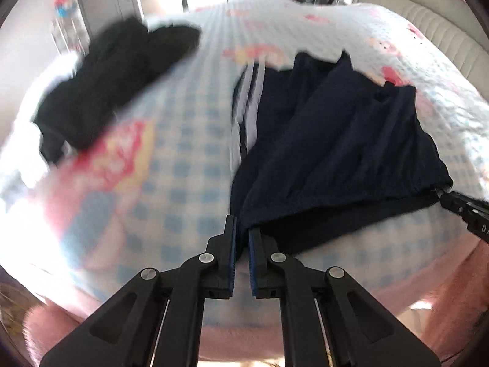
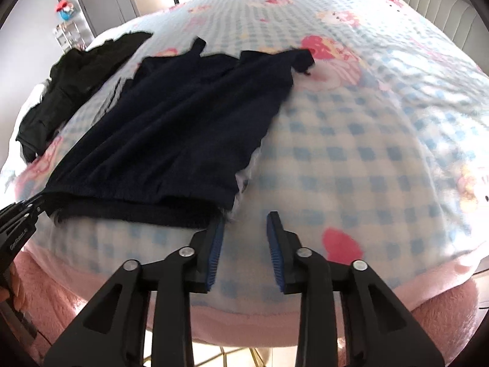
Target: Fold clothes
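Navy shorts with white side stripes (image 1: 336, 140) (image 2: 183, 128) lie spread on the bed, waistband toward me. My left gripper (image 1: 243, 227) is shut on the waistband's left corner, with the dark cloth pinched between its blue pads; the right wrist view shows it at the far left edge (image 2: 21, 211). My right gripper (image 2: 246, 215) stands open just off the waistband's right corner. Its left finger (image 2: 215, 232) sits against the cloth edge and only blanket shows between its pads. In the left wrist view it shows at the right edge (image 1: 464, 211).
A black garment (image 1: 113, 76) (image 2: 76, 82) lies bunched at the bed's far left. The bed carries a blue-checked cartoon blanket (image 1: 183, 153) (image 2: 351, 153) with a pink fleece border (image 2: 244, 318) at the near edge. A beige padded headboard (image 1: 428, 15) runs along the right.
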Motion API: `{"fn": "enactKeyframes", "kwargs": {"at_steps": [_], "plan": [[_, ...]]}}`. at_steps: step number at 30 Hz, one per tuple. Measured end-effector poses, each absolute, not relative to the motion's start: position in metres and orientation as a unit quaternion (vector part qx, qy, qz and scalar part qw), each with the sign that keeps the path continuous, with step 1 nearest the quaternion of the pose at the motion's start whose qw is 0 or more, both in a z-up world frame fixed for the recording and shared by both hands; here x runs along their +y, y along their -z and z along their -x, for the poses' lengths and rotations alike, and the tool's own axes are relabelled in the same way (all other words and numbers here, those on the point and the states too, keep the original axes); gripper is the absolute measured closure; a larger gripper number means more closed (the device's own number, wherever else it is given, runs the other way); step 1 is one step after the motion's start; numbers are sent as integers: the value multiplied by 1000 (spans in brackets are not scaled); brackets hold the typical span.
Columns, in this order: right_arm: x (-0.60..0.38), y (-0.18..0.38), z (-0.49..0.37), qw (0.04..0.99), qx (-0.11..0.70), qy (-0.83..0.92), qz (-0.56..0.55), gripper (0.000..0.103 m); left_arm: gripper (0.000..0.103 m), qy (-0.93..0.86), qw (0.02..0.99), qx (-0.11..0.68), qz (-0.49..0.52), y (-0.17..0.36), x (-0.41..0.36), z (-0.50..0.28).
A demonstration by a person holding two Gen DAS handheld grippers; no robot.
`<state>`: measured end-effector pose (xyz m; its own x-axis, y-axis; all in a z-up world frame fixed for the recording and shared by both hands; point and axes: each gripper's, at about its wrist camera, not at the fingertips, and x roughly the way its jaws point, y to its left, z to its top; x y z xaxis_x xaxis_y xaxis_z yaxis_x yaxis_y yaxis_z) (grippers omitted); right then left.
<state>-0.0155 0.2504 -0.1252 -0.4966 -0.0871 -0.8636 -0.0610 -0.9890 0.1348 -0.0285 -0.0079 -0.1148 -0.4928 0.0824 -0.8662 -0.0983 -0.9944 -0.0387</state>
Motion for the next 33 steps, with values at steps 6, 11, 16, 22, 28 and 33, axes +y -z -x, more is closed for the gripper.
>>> {"fn": "enactKeyframes", "kwargs": {"at_steps": [6, 11, 16, 22, 28, 33], "plan": [[276, 106, 8, 28, -137, 869, -474, 72, 66, -866, 118, -145, 463, 91, -41, 24], [277, 98, 26, 26, -131, 881, -454, 65, 66, -860, 106, -192, 460, 92, -53, 34], [265, 132, 37, 19, -93, 859, -503, 75, 67, -837, 95, -160, 515, 120, -39, 50], [283, 137, 21, -17, -76, 858, -508, 79, 65, -826, 99, -175, 527, 126, -51, 38], [307, 113, 13, 35, -170, 866, -470, 75, 66, -807, 141, -260, 512, 126, -67, 37], [299, 139, 35, 51, -182, 843, -503, 75, 59, -791, 143, -254, 539, 141, -48, 45]]}}
